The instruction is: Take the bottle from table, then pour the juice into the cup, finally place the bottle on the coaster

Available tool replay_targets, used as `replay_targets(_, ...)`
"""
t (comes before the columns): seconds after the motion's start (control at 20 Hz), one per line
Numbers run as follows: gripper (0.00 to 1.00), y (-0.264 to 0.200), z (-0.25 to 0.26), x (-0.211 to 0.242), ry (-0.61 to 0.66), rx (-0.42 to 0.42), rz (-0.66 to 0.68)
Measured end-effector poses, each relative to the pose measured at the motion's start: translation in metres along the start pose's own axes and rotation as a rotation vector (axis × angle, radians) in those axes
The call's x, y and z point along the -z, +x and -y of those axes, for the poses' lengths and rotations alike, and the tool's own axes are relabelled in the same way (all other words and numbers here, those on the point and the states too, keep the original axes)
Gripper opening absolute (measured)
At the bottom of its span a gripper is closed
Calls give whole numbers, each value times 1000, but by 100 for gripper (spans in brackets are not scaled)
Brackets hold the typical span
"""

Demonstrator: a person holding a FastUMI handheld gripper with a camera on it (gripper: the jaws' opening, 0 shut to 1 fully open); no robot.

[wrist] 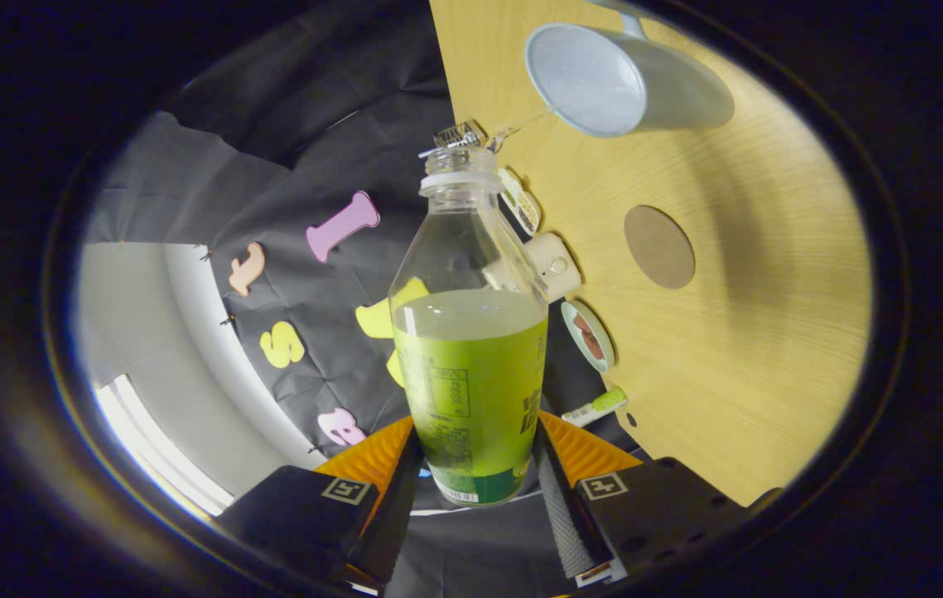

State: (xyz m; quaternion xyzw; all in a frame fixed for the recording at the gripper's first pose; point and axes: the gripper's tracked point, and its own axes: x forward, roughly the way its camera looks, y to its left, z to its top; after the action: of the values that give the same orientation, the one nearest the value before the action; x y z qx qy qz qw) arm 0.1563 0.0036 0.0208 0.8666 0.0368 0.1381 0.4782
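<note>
My gripper [473, 465] is shut on a clear plastic bottle [471, 332] with a green label, both fingers pressing its lower body. The bottle is uncapped and about half full of pale green juice. The whole view is rolled, so the wooden table [753, 349] stands on edge beside the bottle. A thin stream of liquid [525, 126] runs from the bottle's mouth toward the open rim of a grey-white cup [621, 83] with a handle. A round brown coaster [659, 247] lies on the table beyond the fingers, between the cup and the table's near edge.
Along the table's edge by the bottle lie a small cream device [554, 264], a small dish with something brown [589, 335], a patterned round item [521, 201] and a green-and-white tube [596, 407]. A white wall [139, 332] shows past the cloth.
</note>
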Motion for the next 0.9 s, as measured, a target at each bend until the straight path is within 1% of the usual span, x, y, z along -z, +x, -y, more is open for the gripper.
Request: replay_targets(0.9, 76, 2, -7, -7, 58, -38, 5)
